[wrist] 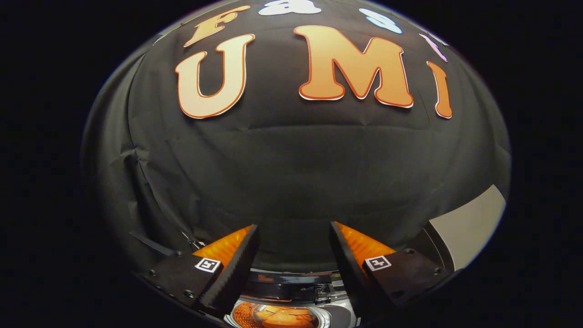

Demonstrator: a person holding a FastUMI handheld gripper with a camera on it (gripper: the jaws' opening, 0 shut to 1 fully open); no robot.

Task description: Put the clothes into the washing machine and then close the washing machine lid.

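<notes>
Your gripper (294,237) points at the black cloth wall (291,173). Its fingers (237,264) are spread apart, and nothing is between them. They hold nothing.

Down low, between the fingers and just below them, you can see the washer (296,291). You are looking down at its top. The rim of it is dark and shiny. Inside the round opening there is a drum (278,316), and it glows orange. Something orange lies in the drum. It could be the clothes, but you cannot tell for sure, because only a small part of the drum shows and it is partly hidden by the fingers.

The opening looks uncovered from here, so you can see into the drum. You cannot make out the lid itself.

Off to the right, beyond the right finger, a pale grey panel (473,223) stands next to the cloth wall. You cannot tell what it belongs to.

The fingers are above the washer and do not touch it.
</notes>
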